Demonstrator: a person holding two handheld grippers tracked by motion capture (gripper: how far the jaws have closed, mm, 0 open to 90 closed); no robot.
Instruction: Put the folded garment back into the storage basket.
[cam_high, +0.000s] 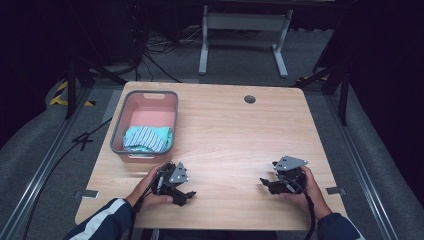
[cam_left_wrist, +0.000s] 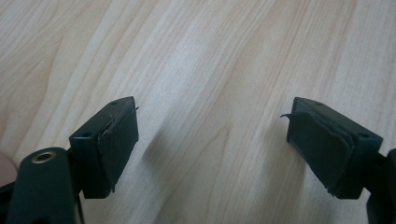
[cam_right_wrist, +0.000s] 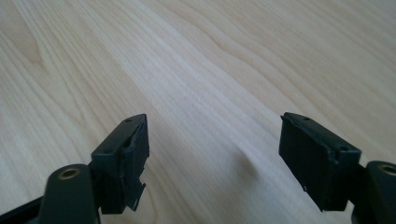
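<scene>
resting near front table edge (cam_high: 210, 224), left gripper (cam_high: 184, 197) and right gripper (cam_high: 266, 183) both spread, empty; grey bin (cam_high: 118, 131) with striped cloth (cam_high: 148, 138) at left edge; bare wood between.

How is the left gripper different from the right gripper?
The left gripper sits near the basket with the striped cloth; the right gripper sits far from it. The left gripper's grey plate tilts up on edge; the right gripper's lies flatter on top. The left one's pads look peeled and curled; the right one's pads look smoother. Both are black, open, empty and low over the table.
</scene>
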